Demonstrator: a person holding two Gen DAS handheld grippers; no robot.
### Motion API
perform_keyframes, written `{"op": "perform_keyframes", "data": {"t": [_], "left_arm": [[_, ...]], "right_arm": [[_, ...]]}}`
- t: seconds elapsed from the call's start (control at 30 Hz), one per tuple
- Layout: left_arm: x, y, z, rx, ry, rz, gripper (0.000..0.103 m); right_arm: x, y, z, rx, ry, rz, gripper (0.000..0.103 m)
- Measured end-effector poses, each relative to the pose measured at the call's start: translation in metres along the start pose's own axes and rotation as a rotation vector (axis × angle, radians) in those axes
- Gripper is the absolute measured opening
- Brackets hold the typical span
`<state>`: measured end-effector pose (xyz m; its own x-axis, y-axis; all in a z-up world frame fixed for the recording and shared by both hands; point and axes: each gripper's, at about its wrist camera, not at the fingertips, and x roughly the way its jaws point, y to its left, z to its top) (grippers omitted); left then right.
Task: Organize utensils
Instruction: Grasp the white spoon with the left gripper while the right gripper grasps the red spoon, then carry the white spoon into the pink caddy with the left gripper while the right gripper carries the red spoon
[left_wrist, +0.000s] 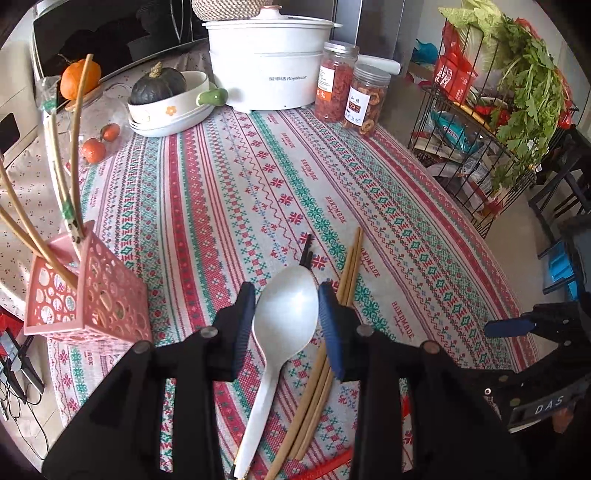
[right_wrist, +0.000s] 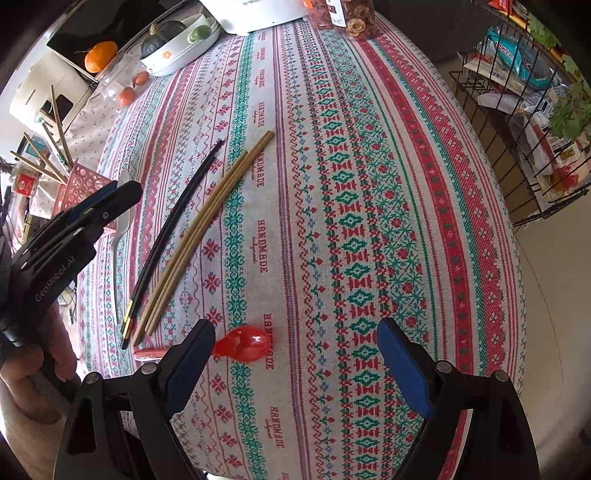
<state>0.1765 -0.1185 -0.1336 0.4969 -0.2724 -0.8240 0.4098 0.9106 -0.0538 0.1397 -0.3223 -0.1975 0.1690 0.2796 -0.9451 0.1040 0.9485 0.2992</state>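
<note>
- White plastic fills my left gripper (left_wrist: 287, 315): the bowl of a white spoon (left_wrist: 286, 317) sits between its blue pads, one pad against each edge, so I am holding the spoon at a narrow setting.
- From that bowl, the spoon's handle runs back toward my wrist, over the patterned tablecloth (left_wrist: 229, 177).
- Just right of the spoon lie the bamboo chopsticks (left_wrist: 325, 373), side by side on the cloth, passing under my right-hand pad.
- Beyond the spoon's bowl the tips of the black chopsticks (left_wrist: 307, 251) poke out; the rest is hidden behind it.
- Left of the spoon stands the pink utensil basket (left_wrist: 110, 299), with several long bamboo sticks leaning out of it.
- My right gripper (right_wrist: 295, 363) hangs over the cloth with its jaws wide and nothing pressed between the pads.
- A red spoon (right_wrist: 245, 345) lies on the cloth between those jaws, its bowl just beside the left pad; whether it touches the pad I cannot tell. Its handle runs off behind that finger.
- In the right wrist view, the bamboo chopsticks and black chopsticks lie beyond the red spoon and to its left, their near ends close to its handle.
- Far beyond the white spoon, a white Royalstar cooker (left_wrist: 266, 59) and two jars of dried fruit (left_wrist: 351, 92) stand on the table.
</note>
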Motion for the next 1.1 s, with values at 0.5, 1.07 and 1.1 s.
{"op": "perform_keyframes", "data": {"t": [0.5, 1.07, 1.1], "left_arm": [[-0.061, 0.053, -0.031, -0.095, -0.127, -0.013, 0.037], [-0.144, 0.125, -0.029, -0.358, -0.554, -0.054, 0.037], [-0.146, 0.127, -0.028, -0.365, -0.574, -0.047, 0.037]], "right_arm": [[0.036, 0.033, -0.014, -0.06, 0.082, 0.066, 0.01], [-0.048, 0.112, 0.008, -0.235, -0.315, 0.0, 0.002], [-0.055, 0.112, 0.01, -0.244, -0.319, 0.007, 0.002]]}}
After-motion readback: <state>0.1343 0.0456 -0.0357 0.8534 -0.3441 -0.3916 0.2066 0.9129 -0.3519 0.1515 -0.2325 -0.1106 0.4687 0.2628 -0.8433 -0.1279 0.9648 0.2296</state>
